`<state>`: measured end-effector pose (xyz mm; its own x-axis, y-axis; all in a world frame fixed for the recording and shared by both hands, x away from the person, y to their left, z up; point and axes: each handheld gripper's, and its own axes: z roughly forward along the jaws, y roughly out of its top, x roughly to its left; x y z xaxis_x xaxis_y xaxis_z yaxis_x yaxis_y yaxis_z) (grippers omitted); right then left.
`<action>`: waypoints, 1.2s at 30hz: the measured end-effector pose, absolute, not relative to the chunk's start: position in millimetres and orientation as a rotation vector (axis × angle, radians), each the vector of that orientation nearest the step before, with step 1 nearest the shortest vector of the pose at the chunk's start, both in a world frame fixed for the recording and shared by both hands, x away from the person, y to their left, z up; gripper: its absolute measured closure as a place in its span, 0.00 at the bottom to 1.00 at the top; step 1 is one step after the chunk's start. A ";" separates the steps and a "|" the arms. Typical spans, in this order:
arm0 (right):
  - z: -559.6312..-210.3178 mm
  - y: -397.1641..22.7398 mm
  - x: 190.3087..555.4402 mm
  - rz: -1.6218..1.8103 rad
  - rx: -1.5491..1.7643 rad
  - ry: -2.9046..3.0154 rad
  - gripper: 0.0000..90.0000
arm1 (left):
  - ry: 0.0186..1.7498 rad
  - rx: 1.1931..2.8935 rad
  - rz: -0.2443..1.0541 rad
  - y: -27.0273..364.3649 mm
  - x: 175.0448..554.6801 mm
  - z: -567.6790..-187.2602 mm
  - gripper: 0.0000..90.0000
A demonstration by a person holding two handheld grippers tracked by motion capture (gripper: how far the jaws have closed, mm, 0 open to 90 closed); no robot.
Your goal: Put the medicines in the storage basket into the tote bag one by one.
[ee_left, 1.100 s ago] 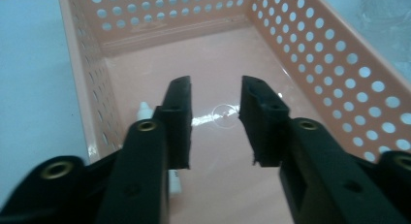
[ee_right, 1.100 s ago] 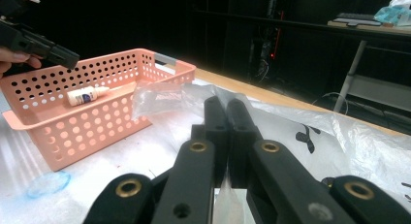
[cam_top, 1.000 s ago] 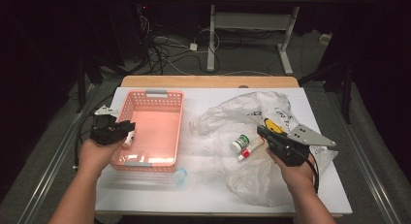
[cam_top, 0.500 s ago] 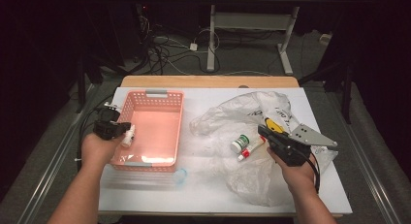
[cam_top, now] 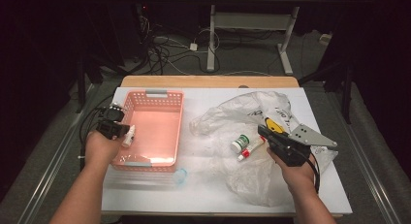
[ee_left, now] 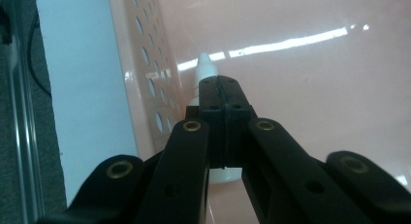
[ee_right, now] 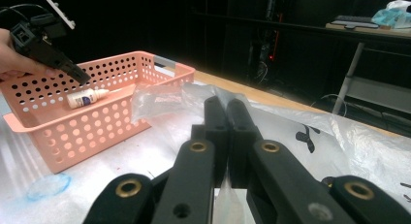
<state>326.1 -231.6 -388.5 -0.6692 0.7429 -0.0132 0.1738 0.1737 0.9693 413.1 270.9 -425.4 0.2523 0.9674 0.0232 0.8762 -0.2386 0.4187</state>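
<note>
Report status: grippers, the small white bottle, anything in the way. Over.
Left gripper shut, empty, over pink basket. Right gripper shut, empty, over plastic bag. Small white bottle lying in basket beneath left gripper. Nothing blocking.

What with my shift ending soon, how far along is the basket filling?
Done: one white bottle lies in the basket. In hand: nothing visible; the left gripper is shut above it, the right gripper shut over the bag. Left: a green-capped bottle and a red-capped tube on the bag.
</note>
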 end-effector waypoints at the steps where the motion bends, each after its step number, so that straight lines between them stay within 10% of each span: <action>1: -388.6 -231.6 326.2 1.518 0.858 1.963 1.00 | 1.699 2.217 0.408 269.6 413.3 -425.7 0.98; 24: -388.1 -231.3 325.8 1.522 0.859 1.963 1.00 | 1.723 2.393 0.499 251.4 418.9 -434.4 0.98; 36: -387.2 -233.1 325.7 1.523 0.861 1.959 1.00 | 1.493 2.177 0.209 232.6 419.3 -426.3 0.97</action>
